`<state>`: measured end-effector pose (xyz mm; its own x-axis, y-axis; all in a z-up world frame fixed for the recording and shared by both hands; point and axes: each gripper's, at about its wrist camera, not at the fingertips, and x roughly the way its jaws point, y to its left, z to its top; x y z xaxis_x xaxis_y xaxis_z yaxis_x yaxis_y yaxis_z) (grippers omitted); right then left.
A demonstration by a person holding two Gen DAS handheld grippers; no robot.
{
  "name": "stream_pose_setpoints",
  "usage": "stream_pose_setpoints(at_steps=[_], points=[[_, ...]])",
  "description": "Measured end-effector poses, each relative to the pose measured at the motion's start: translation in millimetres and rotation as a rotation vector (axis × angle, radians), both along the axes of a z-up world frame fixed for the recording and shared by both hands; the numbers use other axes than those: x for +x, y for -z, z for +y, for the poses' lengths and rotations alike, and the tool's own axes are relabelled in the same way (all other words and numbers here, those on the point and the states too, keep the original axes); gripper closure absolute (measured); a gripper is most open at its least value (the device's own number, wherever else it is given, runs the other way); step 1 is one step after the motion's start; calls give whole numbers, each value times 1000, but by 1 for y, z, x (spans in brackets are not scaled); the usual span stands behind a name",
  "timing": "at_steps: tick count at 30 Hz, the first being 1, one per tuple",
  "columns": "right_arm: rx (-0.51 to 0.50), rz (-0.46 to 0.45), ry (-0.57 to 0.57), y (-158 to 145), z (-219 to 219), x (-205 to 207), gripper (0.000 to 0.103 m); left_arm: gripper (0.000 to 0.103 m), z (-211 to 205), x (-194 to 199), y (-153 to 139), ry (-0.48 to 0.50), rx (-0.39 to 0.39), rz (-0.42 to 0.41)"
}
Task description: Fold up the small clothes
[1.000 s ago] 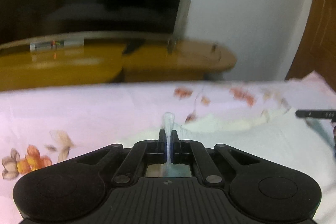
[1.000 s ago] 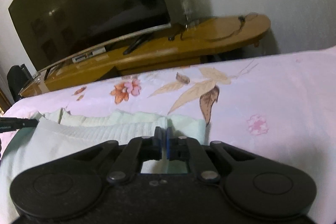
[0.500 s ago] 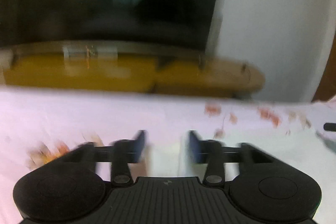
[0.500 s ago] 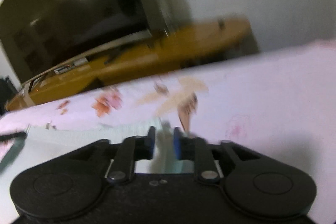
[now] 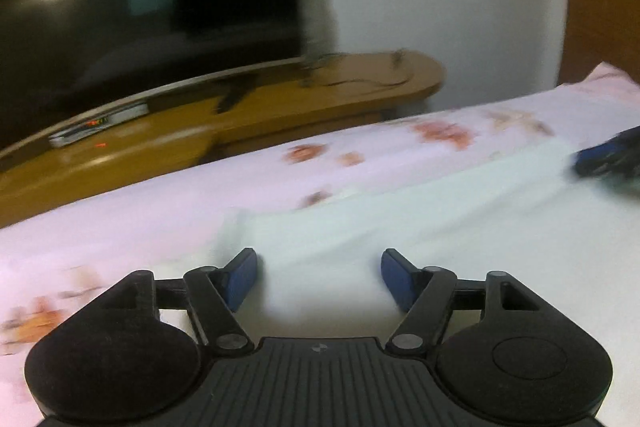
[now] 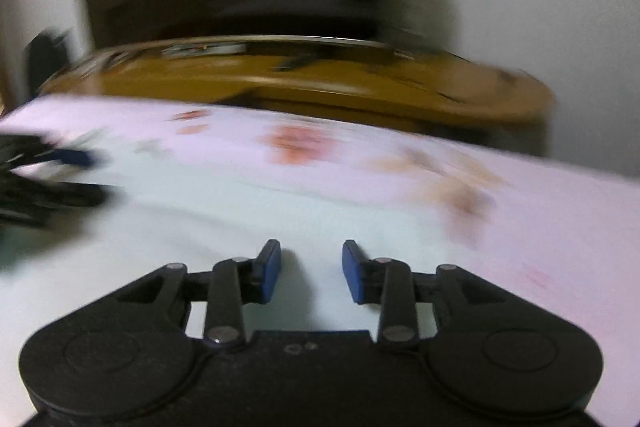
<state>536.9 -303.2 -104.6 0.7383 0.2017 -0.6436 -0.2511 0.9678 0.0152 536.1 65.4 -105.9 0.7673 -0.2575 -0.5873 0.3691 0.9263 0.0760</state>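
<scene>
Both grippers have let go. On the left gripper (image 5: 319, 277) the jaws have just been opening and now stand wide apart, with only flat cloth under the gap and nothing pinched. On the right gripper (image 6: 311, 273) the jaws have just been opening too, but not as wide, and nothing is pinched there either.

Spread on the bed (image 5: 140, 215) is the piece of clothing (image 5: 400, 227), a pale, almost white knit top. It lies flat on the pink flowered sheet, on the near side of the wooden TV stand (image 5: 280, 107), and both grippers hang low over it.

It looks light, soft and floppy. It will bend anywhere and sag when lifted, so it likely needs two holds at once. It should not break or slip much. Good spots to pinch look like the corners or the far edge, the side toward the TV stand, where the cloth has a clear border on the sheet.

Much is hard to see. Both pictures are blurry. The near part of the top is hidden under the gripper bodies, so its full shape, sleeves and neck cannot be made out. I cannot tell how many layers lie there. Each view shows the other gripper only as a dark smear at its edge.
</scene>
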Motion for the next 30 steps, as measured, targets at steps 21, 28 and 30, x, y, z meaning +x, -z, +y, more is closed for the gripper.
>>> stream_pose_setpoints(at_steps=[21, 28, 30], points=[[-6, 39, 77, -18, -8, -90, 67, 22, 21, -99, -30, -112, -7, 47], [81, -21, -78, -28, 77, -164, 76, 21, -45, -175, -33, -96, -85, 41], [74, -10, -80, -18, 100, -169, 75, 21, -58, -181, -17, -115, -72, 90]])
